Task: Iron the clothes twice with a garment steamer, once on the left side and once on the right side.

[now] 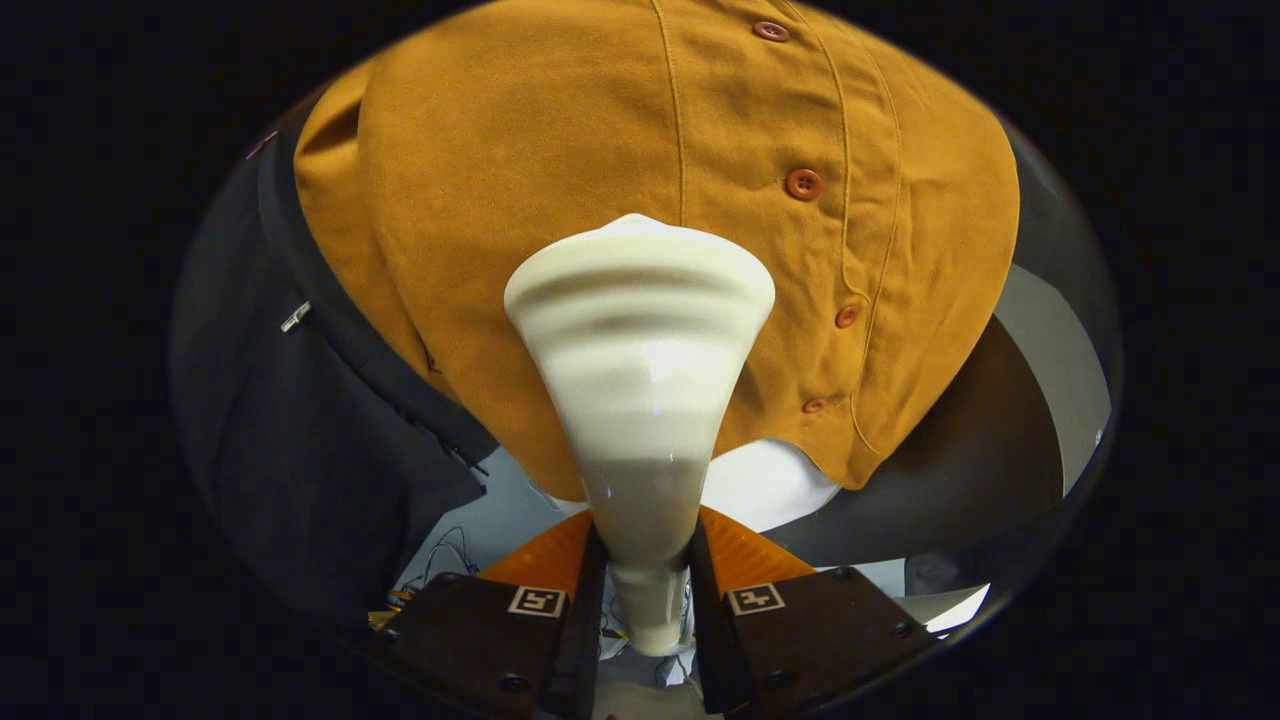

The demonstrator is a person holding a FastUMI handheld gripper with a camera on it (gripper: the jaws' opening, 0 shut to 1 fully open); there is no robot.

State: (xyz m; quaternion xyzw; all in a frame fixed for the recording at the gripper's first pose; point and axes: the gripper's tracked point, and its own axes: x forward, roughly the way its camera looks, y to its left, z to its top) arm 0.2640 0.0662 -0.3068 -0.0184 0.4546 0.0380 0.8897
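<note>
The gripper (pixel 640 575) is clamped on the cream garment steamer's (pixel 640 380) neck, its head against the hanging mustard shirt (pixel 560 170) between a dark garment (pixel 300 420) and the button placket (pixel 803 183), where a sideways drift might snag the buttons.

Smooth, shiny cream plastic on the steamer (pixel 640 340), with soft ridges near its wide end and a bright glare lower down. Thick, matt mustard cloth on the shirt (pixel 560 170), a little fuzzy, with neat sewn seams. Small round buttons (pixel 803 184) of hard reddish plastic, slightly shiny. Dark, dull cloth on the jacket (pixel 290 440) beside the shirt. Pressed tight on the steamer's thin neck from both sides, the gripper (pixel 648 590).
</note>
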